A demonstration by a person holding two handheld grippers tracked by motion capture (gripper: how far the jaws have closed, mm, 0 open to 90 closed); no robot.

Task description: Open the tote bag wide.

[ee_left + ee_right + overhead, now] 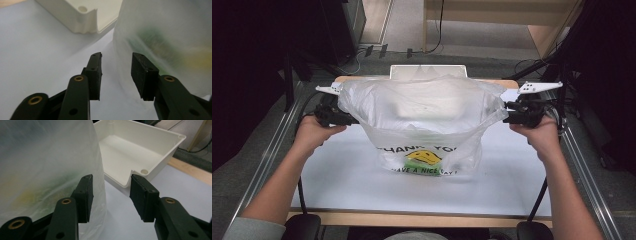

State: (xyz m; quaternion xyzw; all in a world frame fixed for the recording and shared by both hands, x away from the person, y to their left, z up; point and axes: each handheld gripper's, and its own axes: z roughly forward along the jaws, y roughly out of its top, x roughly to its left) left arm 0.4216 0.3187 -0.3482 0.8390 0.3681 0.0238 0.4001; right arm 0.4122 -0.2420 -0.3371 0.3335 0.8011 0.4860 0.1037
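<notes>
A translucent white plastic bag (pixel 422 115) printed with a yellow smiley and "THANK YOU" stands tall on the white table top (pixel 352 185), its mouth spread wide. Its top corners reach out to my left gripper (pixel 339 118) and my right gripper (pixel 512 117). In the left gripper view the jaws of the left gripper (pixel 117 57) stand apart with nothing between the pads, and the bag (pixel 162 32) lies just beyond the right-hand jaw. The right gripper (pixel 111 178) also has a gap between its pads. There the bag's (pixel 45 157) edge sits behind the left-hand jaw. How the bag's corners are held up is hidden.
A white plastic tray (pixel 427 71) sits at the far edge of the table behind the bag, empty inside in the right gripper view (pixel 140 147) and with a corner seen in the left gripper view (pixel 82 20). Metal rails run along both table sides. Cables lie on the floor beyond.
</notes>
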